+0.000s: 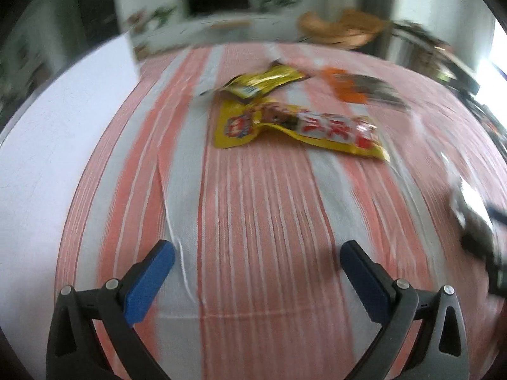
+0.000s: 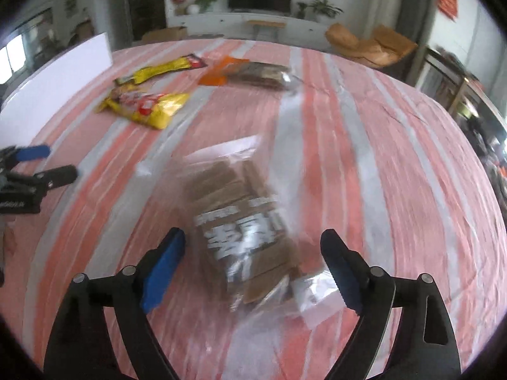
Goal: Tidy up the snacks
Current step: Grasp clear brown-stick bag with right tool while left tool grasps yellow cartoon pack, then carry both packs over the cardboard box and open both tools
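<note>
My right gripper (image 2: 253, 240) is open, its jaws straddling a clear bag of brown biscuits (image 2: 240, 218) that lies on the striped cloth. My left gripper (image 1: 256, 253) is open and empty above bare cloth; it also shows at the left edge of the right wrist view (image 2: 47, 164). A yellow and red snack pack (image 1: 294, 126) (image 2: 145, 107) lies ahead of the left gripper. Behind it lie a yellow and gold pack (image 1: 266, 80) (image 2: 161, 69) and an orange and dark pack (image 1: 361, 88) (image 2: 250, 74).
The pink and white striped tablecloth (image 1: 253, 205) covers the table. A white board (image 2: 60, 76) stands along its left side. Brown paper bags (image 2: 370, 44) and a TV cabinet (image 2: 247, 22) lie beyond the far edge.
</note>
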`<state>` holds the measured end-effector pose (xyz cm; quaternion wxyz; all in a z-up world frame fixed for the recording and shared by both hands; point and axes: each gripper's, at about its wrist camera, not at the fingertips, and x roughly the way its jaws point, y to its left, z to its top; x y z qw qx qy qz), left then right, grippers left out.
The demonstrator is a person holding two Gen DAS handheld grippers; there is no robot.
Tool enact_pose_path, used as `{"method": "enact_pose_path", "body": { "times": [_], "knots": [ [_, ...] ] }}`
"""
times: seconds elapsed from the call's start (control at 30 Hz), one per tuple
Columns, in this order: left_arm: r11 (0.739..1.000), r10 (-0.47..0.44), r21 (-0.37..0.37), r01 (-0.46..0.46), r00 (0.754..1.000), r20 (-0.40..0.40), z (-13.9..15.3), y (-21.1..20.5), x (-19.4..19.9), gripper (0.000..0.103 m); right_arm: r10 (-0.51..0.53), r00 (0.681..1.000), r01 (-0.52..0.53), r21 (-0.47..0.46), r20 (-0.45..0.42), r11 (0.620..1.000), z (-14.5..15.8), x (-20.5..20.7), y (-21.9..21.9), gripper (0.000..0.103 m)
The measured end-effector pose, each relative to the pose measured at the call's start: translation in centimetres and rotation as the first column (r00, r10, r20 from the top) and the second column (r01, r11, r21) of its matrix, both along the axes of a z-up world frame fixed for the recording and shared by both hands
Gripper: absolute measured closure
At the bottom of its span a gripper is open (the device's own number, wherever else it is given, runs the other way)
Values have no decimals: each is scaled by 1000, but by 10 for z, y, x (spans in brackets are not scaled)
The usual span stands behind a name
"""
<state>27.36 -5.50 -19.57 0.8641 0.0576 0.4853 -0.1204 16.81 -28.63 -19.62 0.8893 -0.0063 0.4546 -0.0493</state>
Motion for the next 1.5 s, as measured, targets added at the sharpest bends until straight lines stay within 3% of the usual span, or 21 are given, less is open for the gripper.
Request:
{"method": "enact_pose_path", "body": {
  "times": [0.07, 0.1, 0.17, 0.2, 0.3, 0.47, 0.57, 0.77, 0.93, 1.07, 1.13, 1.23, 1.27, 1.4, 1.5],
  "knots": [
    [998, 55, 24, -52, 989, -140, 4, -11, 17, 0, -8, 1000, 8, 15, -5, 1000, 0, 2, -4, 10],
    [997, 61, -30, -68, 979, -195, 9, -17, 27, 2, -10, 1000, 11, 22, -6, 1000, 0, 2, -5, 10],
    [979, 13, -195, -54, 978, -209, 28, -32, 46, 3, -14, 1000, 15, 25, -4, 1000, 0, 1, -6, 10],
    [978, 14, -203, -49, 985, -173, 39, -41, 54, 3, -16, 1000, 16, 20, -3, 1000, 0, 1, -5, 10],
    [993, 76, -79, -82, 995, -68, 55, -75, 89, 3, -17, 1000, 17, 18, -1, 1000, 0, -2, -6, 10],
    [975, 200, 119, -185, 972, -121, 13, -82, 117, 3, -17, 1000, 17, 26, -2, 1000, -1, -3, -7, 10],
    [989, 142, 46, -138, 983, -119, 5, -53, 98, 0, -18, 1000, 18, 27, -1, 999, -1, -3, -7, 10],
    [1000, -13, 25, 16, 995, -98, 4, 12, 68, 0, -21, 1000, 21, 25, -1, 999, -1, -3, -8, 10],
    [994, -92, 48, 100, 986, -139, 6, -2, 79, 0, -22, 1000, 22, 23, -4, 999, 0, -3, -8, 10],
    [997, -42, 52, 51, 987, -156, 6, -9, 92, 0, -24, 1000, 24, 38, -7, 999, -2, -3, -10, 9],
    [994, -77, 62, 89, 981, -179, 7, -11, 89, 1, -28, 1000, 28, 59, -11, 998, -3, -2, -13, 8],
    [982, -175, 47, 181, 978, -118, 18, -6, 74, 54, 2, 1000, -1, 62, -29, 998, -3, -1, -13, 6],
    [980, -185, 51, 193, 975, -125, 18, -1, 70, 60, 19, 998, -16, 68, -52, 998, -2, 0, -14, 6],
    [977, -215, -36, 212, 968, -130, 17, 32, 52, 63, 39, 981, -12, 137, -192, 990, 8, 12, -24, 8],
    [973, -206, -134, 189, 970, -130, 23, 55, 29, 63, 75, 976, -42, 161, -205, 986, 19, 25, -21, 8]
  ]
}}
